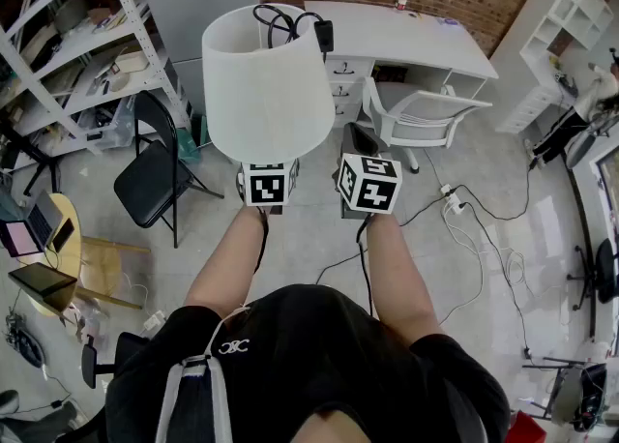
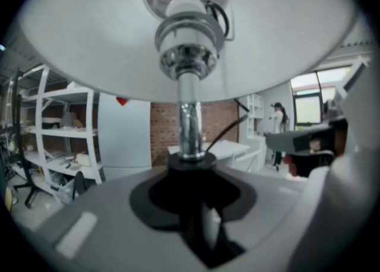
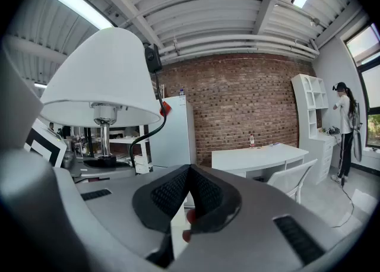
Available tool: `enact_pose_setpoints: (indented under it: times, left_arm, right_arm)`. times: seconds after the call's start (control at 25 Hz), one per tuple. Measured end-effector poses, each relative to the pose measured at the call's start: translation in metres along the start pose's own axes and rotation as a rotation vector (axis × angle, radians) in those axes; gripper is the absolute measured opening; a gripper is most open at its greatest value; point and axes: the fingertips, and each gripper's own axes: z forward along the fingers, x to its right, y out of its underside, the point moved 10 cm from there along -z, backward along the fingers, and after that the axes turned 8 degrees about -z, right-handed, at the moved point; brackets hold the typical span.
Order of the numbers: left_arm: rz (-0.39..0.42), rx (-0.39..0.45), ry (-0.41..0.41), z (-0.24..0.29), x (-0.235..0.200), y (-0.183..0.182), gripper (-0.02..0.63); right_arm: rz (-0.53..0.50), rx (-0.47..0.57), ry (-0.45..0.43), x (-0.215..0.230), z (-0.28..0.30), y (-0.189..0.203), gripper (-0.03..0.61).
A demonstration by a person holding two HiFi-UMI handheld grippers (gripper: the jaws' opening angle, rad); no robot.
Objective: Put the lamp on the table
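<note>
The lamp [image 2: 189, 119] clamped by its stem, seen from under the shade [image 2: 89, 45].
At 6 o'clock the left gripper [image 2: 191, 177] has its black pads [image 2: 160, 196] closed round the chrome stem, which rises upright to the socket [image 2: 189, 39] at 12 o'clock, with the white shade spreading wide above. A black cord [image 2: 225, 129] slants off toward 3 o'clock. Behind stand white shelving [image 2: 56, 128] at 9 o'clock, a brick wall [image 2: 163, 128] and a white desk [image 2: 228, 148] near centre, and a person [image 2: 278, 122] at 3 o'clock.

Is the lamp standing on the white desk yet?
No, the lamp is held up by its stem in the left gripper, with the desk some way ahead.
</note>
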Motion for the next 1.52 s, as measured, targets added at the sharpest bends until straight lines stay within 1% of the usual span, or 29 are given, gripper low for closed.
enact_pose_setpoints:
  times: [0.24,0.56,0.84,1.12,1.28,1.52]
  left_arm:
    - [0.002,0.004,0.0,0.007,0.007,0.002,0.112]
    - [-0.01,-0.003,-0.011,0.02,0.023,0.006,0.112]
    - [-0.013,0.002,-0.04,0.036,0.05,0.012,0.112]
    - [-0.01,-0.001,-0.03,0.053,0.075,0.015,0.112]
    - [0.002,0.0,-0.039,0.064,0.077,0.01,0.112]
    - [-0.027,-0.018,-0.037,0.085,0.068,0.01,0.112]
  right_arm:
    - [0.022,0.003,-0.014,0.009,0.003,0.006,-0.005]
    - [0.022,-0.013,-0.044,0.029,0.01,0.013,-0.005]
    - [0.022,-0.019,-0.059,0.067,0.01,0.026,-0.005]
    - [0.025,-0.025,-0.073,0.098,0.015,0.029,-0.005]
    - [0.031,-0.021,-0.08,0.106,0.027,0.029,-0.005]
    - [0.035,-0.049,-0.093,0.11,0.051,0.035,-0.005]
